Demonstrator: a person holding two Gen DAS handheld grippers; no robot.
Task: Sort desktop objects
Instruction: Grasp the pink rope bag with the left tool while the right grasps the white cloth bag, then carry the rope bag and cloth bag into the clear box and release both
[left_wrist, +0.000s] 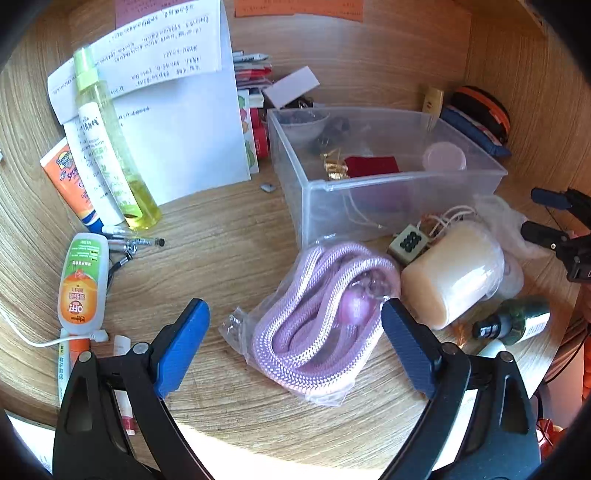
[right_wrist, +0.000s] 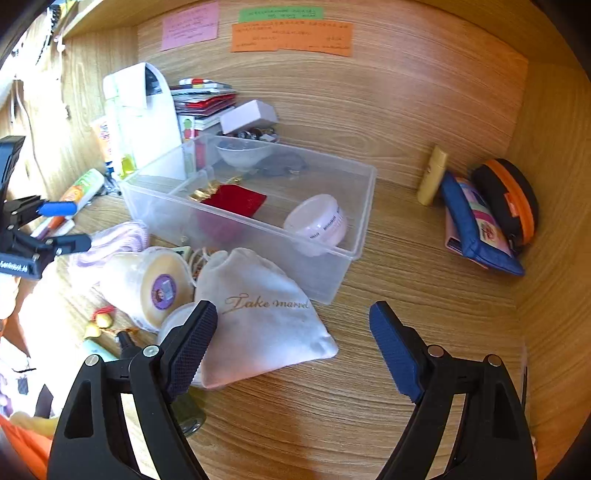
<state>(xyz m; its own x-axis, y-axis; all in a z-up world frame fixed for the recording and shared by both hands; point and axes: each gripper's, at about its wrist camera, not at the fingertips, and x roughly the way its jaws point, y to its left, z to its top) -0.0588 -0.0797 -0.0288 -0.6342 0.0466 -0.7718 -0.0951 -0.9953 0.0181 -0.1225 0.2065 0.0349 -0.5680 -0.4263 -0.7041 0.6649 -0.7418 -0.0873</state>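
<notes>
A clear plastic box (left_wrist: 369, 192) (right_wrist: 332, 266) stands mid-desk and holds a red pouch (right_wrist: 236, 201), a pink jar (right_wrist: 317, 223) and a small bowl (right_wrist: 242, 151). My left gripper (left_wrist: 295, 347) is open, its jaws on either side of a bagged purple rope (left_wrist: 317, 317). A cream roll in plastic (left_wrist: 454, 273) (right_wrist: 147, 284) lies to the rope's right. My right gripper (right_wrist: 293, 343) is open and empty over a white drawstring pouch (right_wrist: 258, 317) in front of the box. Each gripper shows in the other's view: the right (left_wrist: 554, 218), the left (right_wrist: 62, 225).
At the left lie a yellow spray bottle (left_wrist: 110, 147), a sunscreen tube (left_wrist: 70, 184), an OFF bottle (left_wrist: 81, 284), pens and papers (left_wrist: 177, 110). A dark small bottle (left_wrist: 517, 321) lies near the front edge. Blue and orange pouches (right_wrist: 491, 221) lean on the right wall. Books (right_wrist: 207, 99) are stacked at the back.
</notes>
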